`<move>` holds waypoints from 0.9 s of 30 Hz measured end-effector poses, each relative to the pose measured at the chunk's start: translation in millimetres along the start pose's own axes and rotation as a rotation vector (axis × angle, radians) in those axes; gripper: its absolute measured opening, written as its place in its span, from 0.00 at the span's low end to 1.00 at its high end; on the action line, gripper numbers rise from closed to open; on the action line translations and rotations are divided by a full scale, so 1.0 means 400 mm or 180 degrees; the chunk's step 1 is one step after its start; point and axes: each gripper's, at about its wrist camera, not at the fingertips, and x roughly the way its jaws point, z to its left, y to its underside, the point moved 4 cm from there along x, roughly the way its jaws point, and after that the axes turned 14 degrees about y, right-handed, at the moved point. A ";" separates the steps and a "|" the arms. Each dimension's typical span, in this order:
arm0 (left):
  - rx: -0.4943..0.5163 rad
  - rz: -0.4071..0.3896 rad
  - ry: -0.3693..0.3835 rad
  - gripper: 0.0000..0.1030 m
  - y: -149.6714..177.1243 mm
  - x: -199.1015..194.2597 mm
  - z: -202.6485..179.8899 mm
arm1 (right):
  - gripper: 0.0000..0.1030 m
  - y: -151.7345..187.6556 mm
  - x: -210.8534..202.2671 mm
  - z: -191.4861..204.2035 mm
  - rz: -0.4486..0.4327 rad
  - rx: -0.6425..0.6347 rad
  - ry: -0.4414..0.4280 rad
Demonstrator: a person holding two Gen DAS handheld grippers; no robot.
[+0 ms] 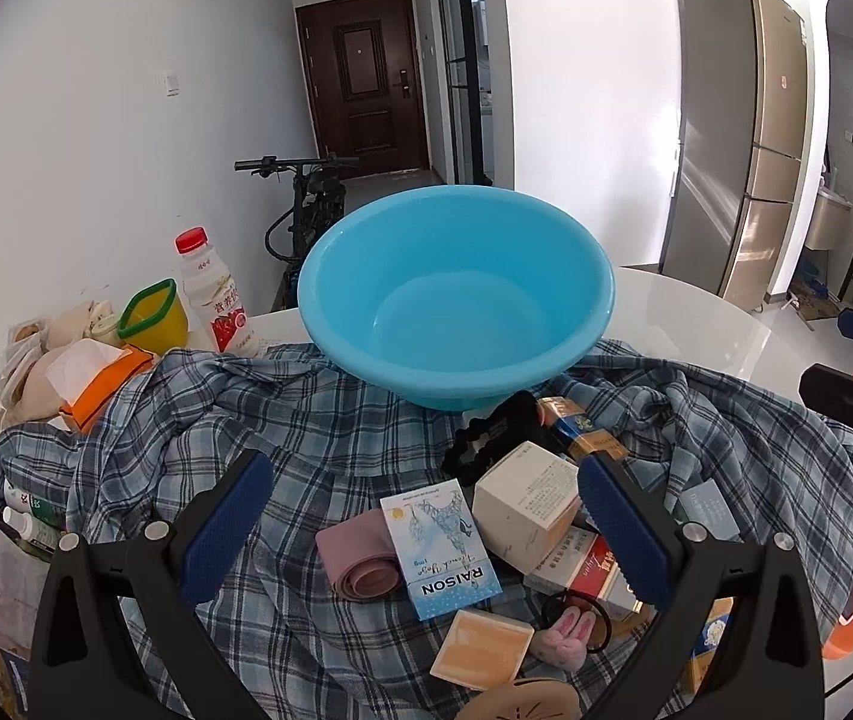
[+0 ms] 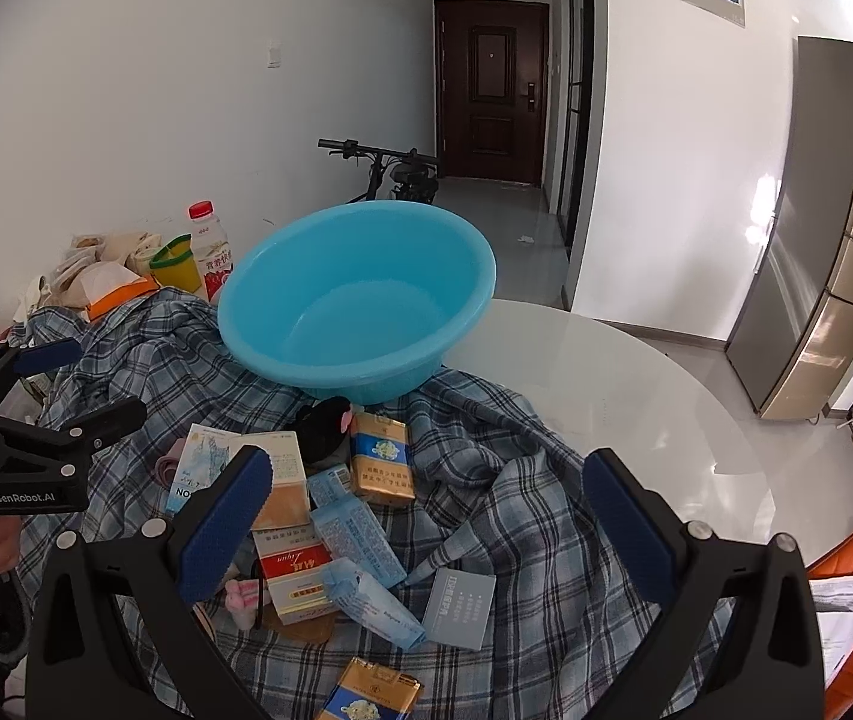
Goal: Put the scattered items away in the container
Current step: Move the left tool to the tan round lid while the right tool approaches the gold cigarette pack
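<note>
An empty blue basin [image 1: 456,294] stands on a plaid shirt [image 1: 318,438]; it also shows in the right wrist view [image 2: 360,300]. Scattered in front of it lie a cream box [image 1: 525,504], a RAISON packet [image 1: 441,546], a pink roll [image 1: 354,558], a black hair clip [image 1: 486,441], cigarette packs [image 2: 381,456] and a grey card [image 2: 459,600]. My left gripper [image 1: 426,522] is open and empty above the packet and box. My right gripper [image 2: 426,522] is open and empty above the packets. The left gripper also shows at the left of the right wrist view [image 2: 81,381].
A red-capped drink bottle [image 1: 213,294], a yellow-green cup [image 1: 153,318], a tissue pack [image 1: 102,378] and bags sit at the back left. The white round table [image 2: 606,396] extends to the right. A bicycle [image 2: 393,171] and a fridge [image 1: 738,150] stand beyond.
</note>
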 end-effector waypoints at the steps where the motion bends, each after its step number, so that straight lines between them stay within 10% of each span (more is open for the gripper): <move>1: 0.0022 0.0017 0.0009 1.00 0.009 -0.004 -0.006 | 1.00 0.013 -0.003 -0.001 0.0012 0.0005 0.0003; 27: -0.0390 0.0287 -0.0399 1.00 0.410 0.059 -0.083 | 1.00 0.380 0.037 0.031 0.0583 0.0054 0.0447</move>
